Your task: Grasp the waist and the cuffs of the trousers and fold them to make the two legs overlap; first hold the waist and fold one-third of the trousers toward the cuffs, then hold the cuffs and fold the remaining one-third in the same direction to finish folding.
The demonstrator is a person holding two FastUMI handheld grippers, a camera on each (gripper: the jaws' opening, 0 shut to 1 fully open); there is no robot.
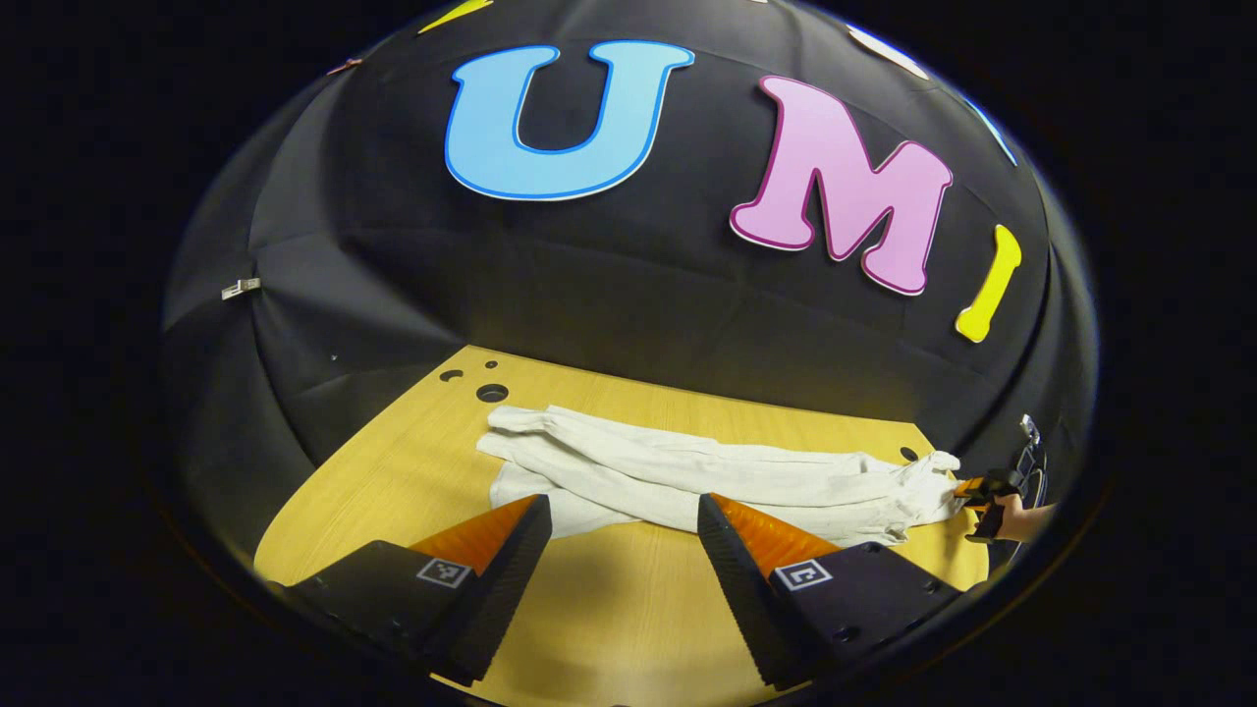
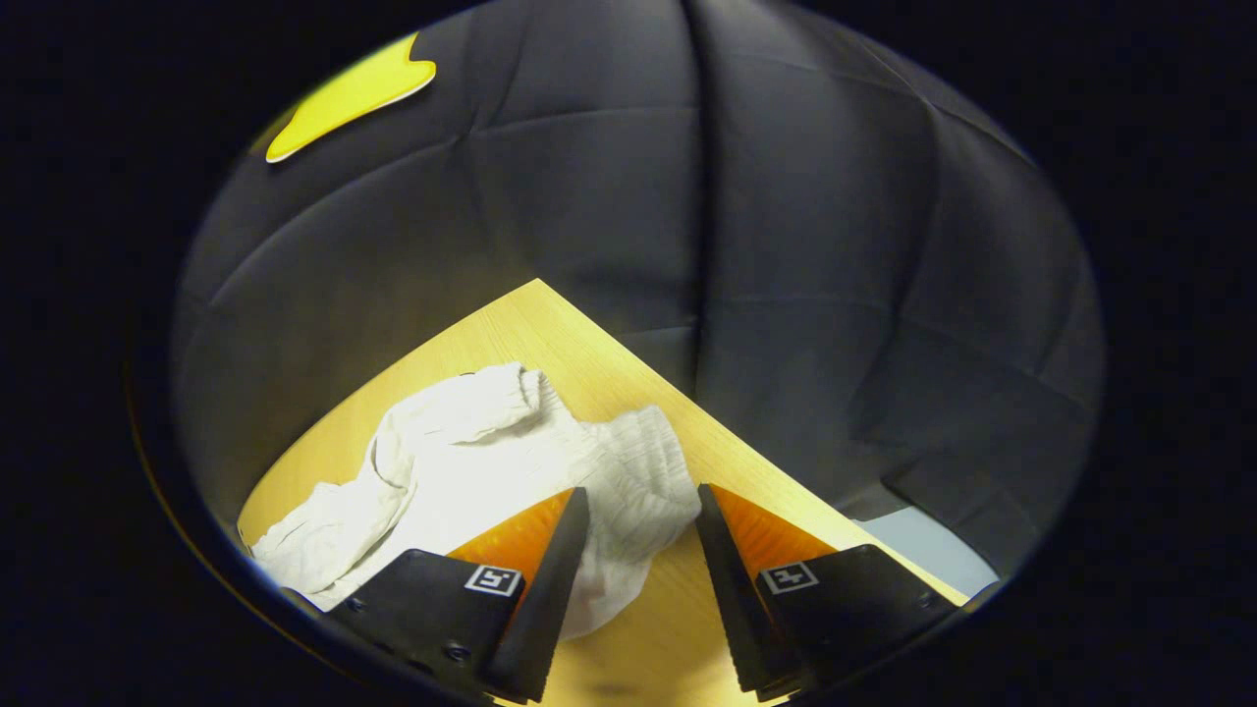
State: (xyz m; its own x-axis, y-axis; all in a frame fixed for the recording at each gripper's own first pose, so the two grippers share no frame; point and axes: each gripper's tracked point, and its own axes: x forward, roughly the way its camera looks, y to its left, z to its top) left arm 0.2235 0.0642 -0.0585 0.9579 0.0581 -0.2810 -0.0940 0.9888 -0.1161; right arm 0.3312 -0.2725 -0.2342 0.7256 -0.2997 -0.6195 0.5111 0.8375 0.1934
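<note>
Trousers (image 1: 707, 481) lie lengthwise across my worktop (image 1: 609, 599), the gathered end just ahead of my right hand-held gripper (image 2: 638, 511), the other end near my left hand-held gripper (image 1: 621, 518); both released.

At three o'clock I can't judge the far gripper (image 1: 982, 496) jaws; my near finger (image 2: 550, 579) hides some trousers (image 2: 471, 462).
</note>
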